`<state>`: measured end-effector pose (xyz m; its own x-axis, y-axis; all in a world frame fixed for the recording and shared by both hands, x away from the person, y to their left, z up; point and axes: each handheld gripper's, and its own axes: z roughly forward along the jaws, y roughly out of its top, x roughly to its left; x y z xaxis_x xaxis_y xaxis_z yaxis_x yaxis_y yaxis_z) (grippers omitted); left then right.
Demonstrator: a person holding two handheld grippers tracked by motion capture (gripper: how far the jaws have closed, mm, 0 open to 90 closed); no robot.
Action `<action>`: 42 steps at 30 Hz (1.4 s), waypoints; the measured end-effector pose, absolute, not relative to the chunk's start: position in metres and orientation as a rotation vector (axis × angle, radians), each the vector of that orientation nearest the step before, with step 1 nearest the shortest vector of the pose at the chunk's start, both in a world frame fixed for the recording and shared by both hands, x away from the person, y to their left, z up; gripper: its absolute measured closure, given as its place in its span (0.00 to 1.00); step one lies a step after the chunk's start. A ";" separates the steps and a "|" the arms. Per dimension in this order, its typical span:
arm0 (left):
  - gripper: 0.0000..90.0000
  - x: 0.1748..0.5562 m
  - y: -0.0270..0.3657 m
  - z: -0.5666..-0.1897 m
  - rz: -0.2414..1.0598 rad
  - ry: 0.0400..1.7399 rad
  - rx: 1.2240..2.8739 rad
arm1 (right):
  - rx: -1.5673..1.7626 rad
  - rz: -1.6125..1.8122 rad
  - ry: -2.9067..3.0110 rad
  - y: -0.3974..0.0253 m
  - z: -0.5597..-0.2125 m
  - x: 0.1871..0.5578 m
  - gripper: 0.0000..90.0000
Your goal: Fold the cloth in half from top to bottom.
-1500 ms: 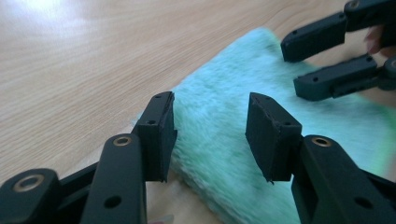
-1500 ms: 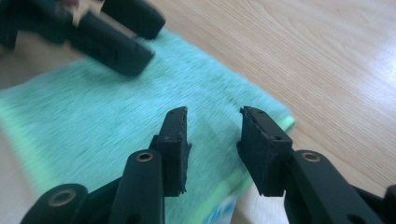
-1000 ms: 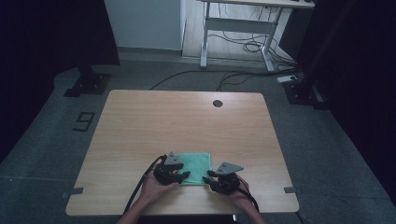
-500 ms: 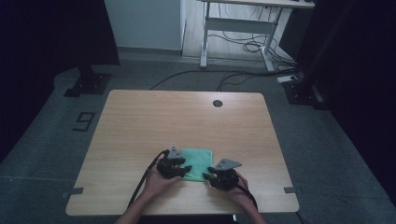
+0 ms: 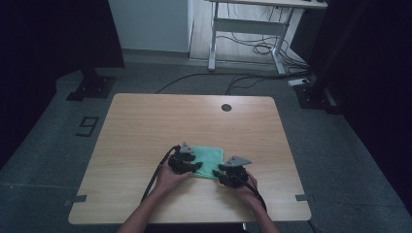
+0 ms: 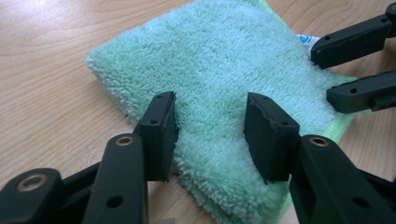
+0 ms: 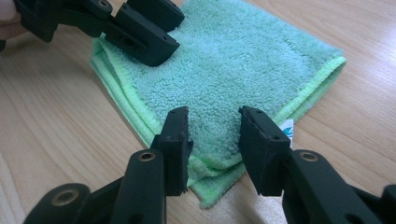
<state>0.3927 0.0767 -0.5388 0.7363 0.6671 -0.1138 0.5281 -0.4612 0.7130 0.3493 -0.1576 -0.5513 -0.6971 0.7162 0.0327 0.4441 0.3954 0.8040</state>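
Note:
A folded mint-green terry cloth (image 5: 210,158) lies flat on the wooden table (image 5: 145,126), near its front edge. My left gripper (image 5: 193,166) sits at the cloth's left front corner. Its jaws stand open and straddle the fluffy fold (image 6: 219,70) in the left gripper view. My right gripper (image 5: 220,173) is at the cloth's right front corner. It is open too, with the hemmed corner (image 7: 219,154) between its pads and a small white label (image 7: 288,129) beside them. Each gripper view also catches the other gripper's jaws farther off, resting over the cloth.
A dark round grommet (image 5: 226,107) is set in the table's far side. Beyond the table the floor holds a desk frame (image 5: 245,29) with cables, black stand bases (image 5: 92,85), and a taped "9" mark (image 5: 87,126).
Both hands have slid forward a little. The left gripper moved right and forward onto the cloth's corner, and the right gripper edged up to the opposite corner.

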 end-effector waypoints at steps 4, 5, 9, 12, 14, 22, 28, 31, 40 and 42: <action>0.55 0.387 0.083 -0.531 0.246 0.904 2.106 | 1.008 1.267 2.304 -0.162 -0.547 0.345 0.62; 0.55 0.385 0.085 -0.528 0.248 0.902 2.094 | 1.006 1.291 2.293 -0.163 -0.546 0.343 0.61; 0.53 0.375 0.092 -0.515 0.264 0.882 2.046 | 0.991 1.353 2.243 -0.166 -0.537 0.336 0.58; 0.52 0.366 0.098 -0.507 0.277 0.869 2.013 | 0.984 1.390 2.203 -0.167 -0.530 0.331 0.57; 0.51 0.359 0.103 -0.502 0.287 0.862 1.998 | 0.977 1.400 2.193 -0.167 -0.527 0.328 0.57; 0.49 0.342 0.117 -0.497 0.293 0.862 1.978 | 0.968 1.403 2.177 -0.167 -0.521 0.319 0.56; 0.48 0.328 0.132 -0.501 0.311 0.881 1.976 | 0.970 1.389 2.175 -0.173 -0.523 0.311 0.55; 0.47 0.321 0.138 -0.504 0.309 0.893 1.977 | 0.979 1.383 2.176 -0.178 -0.525 0.306 0.55; 0.45 0.303 0.159 -0.512 0.322 0.910 1.987 | 1.003 1.356 2.186 -0.196 -0.531 0.295 0.52; 0.45 0.300 0.163 -0.514 0.317 0.919 1.988 | 1.018 1.353 2.188 -0.200 -0.533 0.292 0.52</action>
<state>0.2998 0.1633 -0.5137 0.6912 0.7115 -0.1267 0.4819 -0.3231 0.8145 0.2919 -0.2003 -0.5333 -0.6692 0.7409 0.0580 0.3830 0.2770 0.8812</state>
